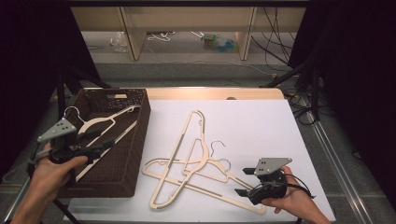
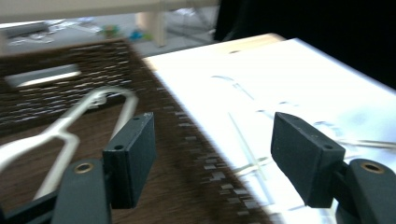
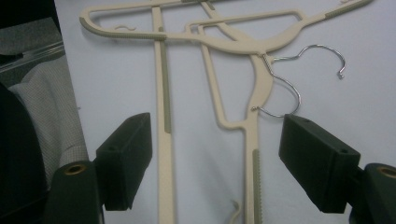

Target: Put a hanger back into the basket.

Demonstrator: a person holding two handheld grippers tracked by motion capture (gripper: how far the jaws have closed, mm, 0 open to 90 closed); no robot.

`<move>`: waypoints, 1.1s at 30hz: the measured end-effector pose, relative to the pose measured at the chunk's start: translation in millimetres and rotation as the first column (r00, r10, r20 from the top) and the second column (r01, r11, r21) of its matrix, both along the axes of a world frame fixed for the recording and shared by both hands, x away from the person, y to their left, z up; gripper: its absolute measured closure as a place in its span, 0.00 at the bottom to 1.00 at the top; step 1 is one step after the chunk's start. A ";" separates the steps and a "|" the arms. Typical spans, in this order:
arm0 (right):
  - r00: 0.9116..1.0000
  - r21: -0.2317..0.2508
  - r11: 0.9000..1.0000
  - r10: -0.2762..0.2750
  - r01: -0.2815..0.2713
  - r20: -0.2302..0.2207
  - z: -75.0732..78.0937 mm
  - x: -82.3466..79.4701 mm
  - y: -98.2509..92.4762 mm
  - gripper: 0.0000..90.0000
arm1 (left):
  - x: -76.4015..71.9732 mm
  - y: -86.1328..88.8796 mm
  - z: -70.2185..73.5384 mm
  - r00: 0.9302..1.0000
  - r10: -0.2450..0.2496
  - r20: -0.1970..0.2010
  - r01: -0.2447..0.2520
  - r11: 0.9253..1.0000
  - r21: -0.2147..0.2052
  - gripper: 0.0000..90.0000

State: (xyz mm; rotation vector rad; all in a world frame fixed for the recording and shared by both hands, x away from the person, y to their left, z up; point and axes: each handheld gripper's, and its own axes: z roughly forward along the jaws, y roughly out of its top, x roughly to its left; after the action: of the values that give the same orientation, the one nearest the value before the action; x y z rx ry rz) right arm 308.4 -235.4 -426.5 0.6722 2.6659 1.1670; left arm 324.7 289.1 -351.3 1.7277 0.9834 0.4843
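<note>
A cream plastic hanger [image 1: 105, 120] with a metal hook lies inside the brown wicker basket [image 1: 140, 140] at the table's left. My left gripper [image 1: 100, 139] hovers open above that basket; in the left gripper view the hanger [image 2: 60, 133] lies below and left of the gripper [image 2: 217, 158], near the basket's right wall [image 2: 187, 140]. Three more cream hangers [image 1: 187, 170] lie crossed on the white table [image 1: 252, 126]. My right gripper [image 1: 243, 181] stands open at their front right end. In the right gripper view two hanger bars [image 3: 252, 140] run between the open jaws of the gripper [image 3: 215, 158], with metal hooks [image 3: 287, 86] just beyond.
The basket takes up the table's left third. Behind the table are wooden shelf legs [image 1: 133, 37], loose cables [image 1: 275, 42] and litter on the floor. Black stand legs [image 1: 299, 70] and dark curtains flank both sides. A checked sleeve [image 3: 51, 121] shows left of the right gripper.
</note>
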 end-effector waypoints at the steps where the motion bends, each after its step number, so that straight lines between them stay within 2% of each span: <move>1: 1.000 0.000 1.000 0.000 0.000 -0.001 0.0 -0.3 0.0 0.30 | -3.2 -4.9 -3.1 1.000 -0.007 -0.001 0.007 1.000 -0.007 0.34; 2: 1.000 0.002 1.000 0.001 -0.001 0.003 -0.1 0.0 0.1 0.30 | -5.1 -9.0 -6.1 1.000 -0.024 0.009 0.024 1.000 0.003 0.33; 4: 1.000 0.007 1.000 -0.002 0.002 0.004 -0.2 0.0 0.3 0.29 | -10.8 -19.4 -13.3 0.999 -0.034 0.020 0.034 0.999 -0.015 0.33; 6: 1.000 0.008 1.000 -0.009 0.009 0.007 -0.5 0.3 0.7 0.28 | -13.6 -28.3 -19.3 0.997 -0.067 0.039 0.067 0.998 -0.011 0.32; 7: 1.000 0.009 1.000 -0.019 0.019 0.011 -0.9 0.1 1.1 0.27 | -16.4 -32.4 -21.7 0.996 -0.089 0.027 0.088 0.996 0.008 0.32; 8: 1.000 0.011 1.000 -0.022 0.021 0.010 -1.2 0.1 1.5 0.27 | -21.0 -40.0 -25.0 0.996 -0.084 0.006 0.084 0.996 -0.016 0.32; 9: 1.000 0.015 1.000 -0.027 0.027 0.008 -1.4 0.1 1.9 0.26 | -23.8 -45.9 -27.6 0.995 -0.099 -0.009 0.099 0.995 -0.015 0.32; 10: 1.000 0.015 0.999 -0.030 0.029 0.005 -1.8 0.6 2.2 0.26 | -25.7 -51.2 -29.8 0.994 -0.111 -0.007 0.111 0.994 -0.003 0.31; 11: 0.999 0.018 0.999 -0.039 0.039 0.008 -2.4 1.3 2.6 0.26 | -30.3 -62.2 -34.8 0.992 -0.125 -0.008 0.126 0.991 0.038 0.31; 12: 0.999 0.018 0.999 -0.039 0.039 0.008 -2.4 1.3 2.6 0.26 | -30.3 -62.2 -34.8 0.992 -0.125 -0.008 0.126 0.991 0.038 0.31; 13: 0.999 0.017 0.999 -0.048 0.048 0.005 -3.4 1.6 3.2 0.26 | -34.2 -72.4 -40.6 0.988 -0.149 -0.025 0.150 0.988 0.038 0.31; 14: 0.999 0.017 0.999 -0.048 0.048 0.005 -3.4 1.6 3.2 0.26 | -34.2 -72.4 -40.6 0.988 -0.149 -0.025 0.150 0.988 0.038 0.31; 18: 0.997 0.020 0.997 -0.074 0.073 0.014 -4.2 2.6 2.5 0.26 | -39.1 -87.4 -50.9 0.982 -0.188 -0.032 0.191 0.978 0.084 0.31; 21: 0.996 0.019 0.996 -0.089 0.089 0.013 -5.7 4.5 2.2 0.26 | -43.6 -96.7 -57.3 0.977 -0.208 -0.042 0.211 0.973 0.093 0.31; 22: 0.995 0.014 0.995 -0.100 0.100 -0.001 -7.1 5.6 2.2 0.26 | -46.1 -101.4 -61.4 0.974 -0.219 -0.050 0.224 0.969 0.107 0.31; 24: 0.994 0.017 0.994 -0.110 0.110 0.003 -7.9 6.0 2.2 0.27 | -47.5 -103.8 -63.6 0.973 -0.223 -0.053 0.228 0.968 0.102 0.30; 25: 0.993 0.013 0.993 -0.114 0.114 0.000 -8.5 6.6 2.2 0.27 | -48.2 -105.0 -65.2 0.971 -0.234 -0.059 0.239 0.965 0.109 0.29; 26: 0.993 0.012 0.993 -0.118 0.118 -0.003 -9.0 6.9 2.4 0.27 | -50.1 -107.1 -66.9 0.970 -0.230 -0.076 0.236 0.967 0.094 0.29; 28: 0.993 0.015 0.993 -0.119 0.119 -0.001 -9.2 7.6 2.2 0.27 | -50.7 -108.5 -68.7 0.971 -0.229 -0.067 0.235 0.967 0.101 0.29; 29: 0.992 0.017 0.992 -0.124 0.124 -0.007 -8.9 7.4 2.2 0.27 | -50.0 -108.4 -69.7 0.969 -0.239 -0.057 0.244 0.964 0.108 0.29; 31: 0.991 0.019 0.991 -0.132 0.132 -0.009 -9.5 8.7 2.4 0.27 | -52.2 -110.2 -72.2 0.972 -0.224 -0.065 0.229 0.969 0.095 0.28; 32: 0.990 0.019 0.990 -0.139 0.139 -0.004 -9.6 9.0 2.5 0.27 | -51.6 -110.4 -73.6 0.971 -0.233 -0.051 0.237 0.967 0.093 0.27; 33: 0.990 0.019 0.990 -0.139 0.139 -0.004 -9.6 9.0 2.5 0.27 | -52.3 -111.1 -74.8 0.972 -0.228 -0.052 0.231 0.969 0.087 0.27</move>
State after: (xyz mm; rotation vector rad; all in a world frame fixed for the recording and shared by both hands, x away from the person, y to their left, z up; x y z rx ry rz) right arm 317.3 -233.0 -436.1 0.8488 2.5657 1.1562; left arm 272.4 178.0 -426.1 1.9144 0.7871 0.3487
